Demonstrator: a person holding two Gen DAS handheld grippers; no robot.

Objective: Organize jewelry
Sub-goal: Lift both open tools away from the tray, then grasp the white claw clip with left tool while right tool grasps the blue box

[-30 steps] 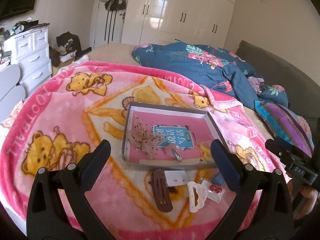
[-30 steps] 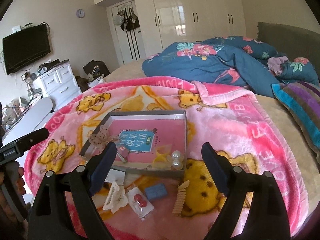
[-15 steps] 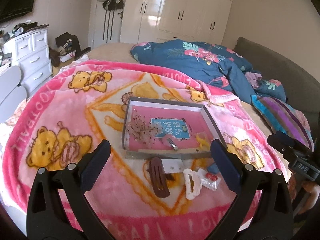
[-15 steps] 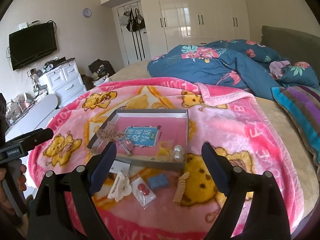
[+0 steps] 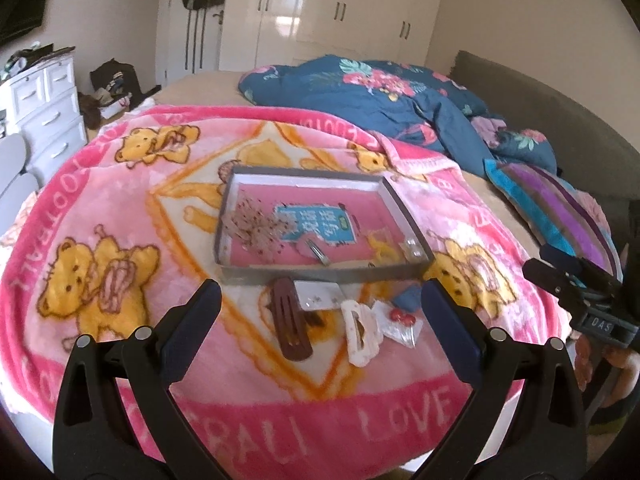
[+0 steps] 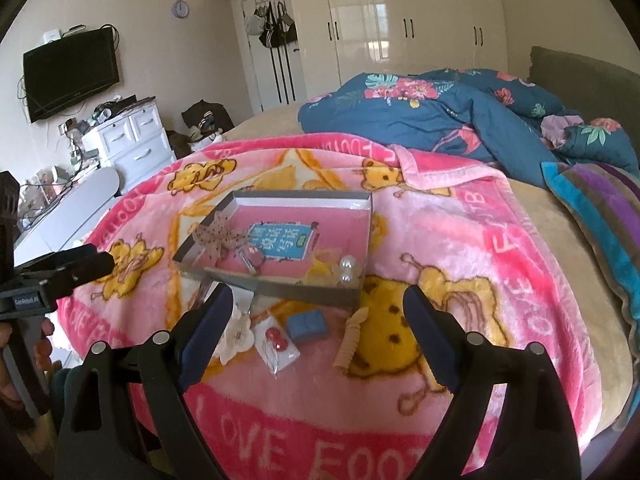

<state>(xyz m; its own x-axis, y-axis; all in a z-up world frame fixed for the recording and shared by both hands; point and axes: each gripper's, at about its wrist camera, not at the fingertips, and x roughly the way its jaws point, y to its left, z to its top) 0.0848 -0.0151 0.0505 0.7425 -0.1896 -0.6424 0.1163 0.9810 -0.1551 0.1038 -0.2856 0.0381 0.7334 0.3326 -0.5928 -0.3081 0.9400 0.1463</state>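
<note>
A home bedroom: a bed [image 6: 532,216] with rumpled floral duvet [image 6: 440,116], white wardrobes [image 6: 400,28] beyond it, a wall-mounted TV [image 6: 72,72] to its left.

blanket [image 6: 520,264]: "LOVE", "FOOT" | right tool [image 5: 600,324]: "DAS" | tray [image 6: 280,289] card [image 6: 280,240]: Chinese characters

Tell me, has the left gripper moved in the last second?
Yes. The left gripper has pulled back from the gray tray; the tray sits higher and smaller, with more blanket showing below.
</note>
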